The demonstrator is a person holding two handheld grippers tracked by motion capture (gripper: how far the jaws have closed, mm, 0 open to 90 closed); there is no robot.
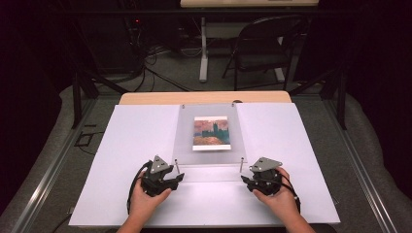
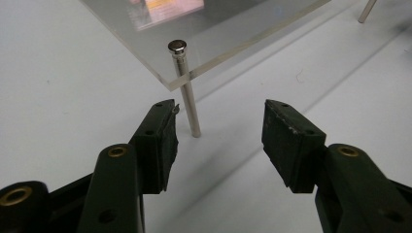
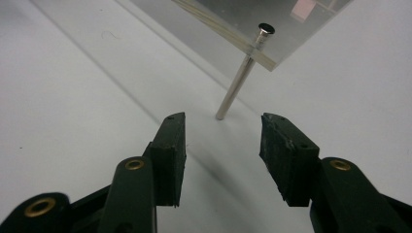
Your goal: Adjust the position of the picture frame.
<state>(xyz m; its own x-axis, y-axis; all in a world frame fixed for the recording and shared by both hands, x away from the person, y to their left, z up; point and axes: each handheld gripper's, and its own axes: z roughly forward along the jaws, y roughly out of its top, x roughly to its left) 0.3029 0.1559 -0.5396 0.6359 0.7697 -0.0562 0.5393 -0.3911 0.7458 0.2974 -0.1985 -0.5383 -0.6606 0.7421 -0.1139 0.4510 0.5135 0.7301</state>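
Item: clear acrylic panel (image 1: 209, 133), square-cornered, raised above a white sheet (image 1: 131, 160) on the desk (image 1: 204, 97) by slim metal pins at its corners. A small printed picture (image 1: 211, 133) in orange and teal tones lay at the middle of the panel. Left claw (image 1: 176, 179), held in the person's left hand (image 1: 145, 196), sat just beside the near left corner of the panel; in the left gripper view its jaws stood apart with nothing between them, the near left pin (image 2: 186, 90) rising just beyond the left jaw tip and apart from the pad, though how narrowly could not be told. The pin's capped head stood slightly proud of the panel's upper face. Right claw (image 1: 246, 180), held in the right hand (image 1: 277, 199), sat just beside the near right corner; in the right gripper view its jaws likewise stood apart and empty, the near right pin (image 3: 241, 77) standing beyond the gap between them, leaning in that view, its foot on the sheet. Neither claw gripped the panel or a pin. Beyond the desk: a dark folding chair (image 1: 265, 48), cables on the floor (image 1: 170, 73), and the leg of a second table.
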